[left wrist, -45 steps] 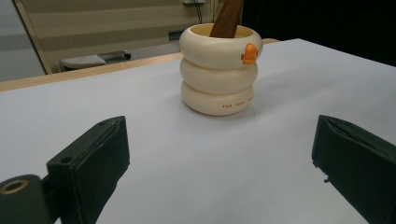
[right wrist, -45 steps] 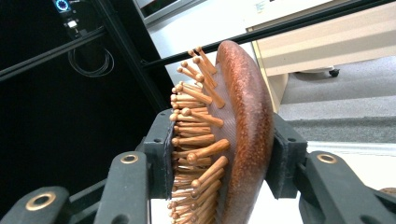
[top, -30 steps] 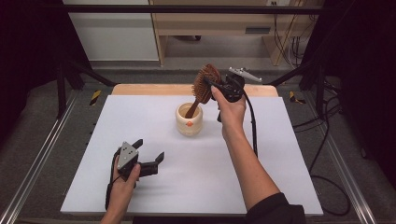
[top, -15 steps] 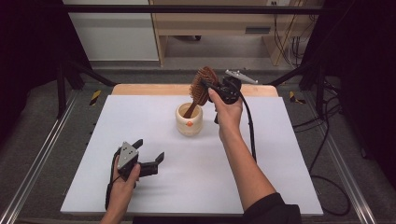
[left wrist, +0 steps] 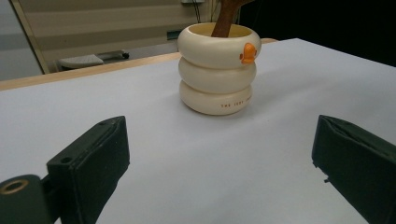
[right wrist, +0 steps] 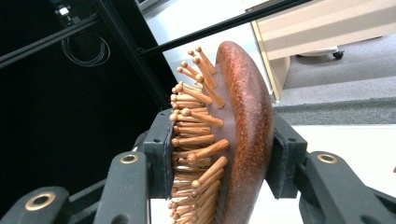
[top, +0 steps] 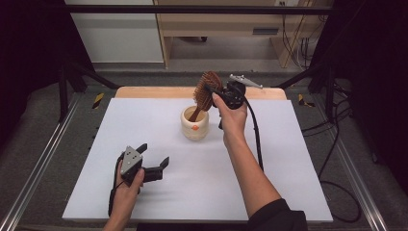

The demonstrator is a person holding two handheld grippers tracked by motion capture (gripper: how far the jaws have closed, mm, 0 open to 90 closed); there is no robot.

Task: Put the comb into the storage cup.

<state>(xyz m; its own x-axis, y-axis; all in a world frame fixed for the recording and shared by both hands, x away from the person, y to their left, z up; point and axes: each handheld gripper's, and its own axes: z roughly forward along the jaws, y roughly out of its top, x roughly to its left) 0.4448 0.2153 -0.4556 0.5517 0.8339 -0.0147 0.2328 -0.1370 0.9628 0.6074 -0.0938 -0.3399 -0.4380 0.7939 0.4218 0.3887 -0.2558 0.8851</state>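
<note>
— What did the counter (top: 288,159) look like?

— It was a white sheet over a wooden top, with a strip of bare wood showing along the twelve o'clock edge.

— What stood on it?

— A cream ringed cup (top: 195,124) with a small orange mark, just toward twelve o'clock from centre.

— Anything else resting there?

— The left claw (top: 155,161), at about seven o'clock, well apart from the cup.

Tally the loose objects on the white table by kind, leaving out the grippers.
Wooden hairbrush: 1, handle in the cup
Cream ringed cup: 1
Total: 2
</note>
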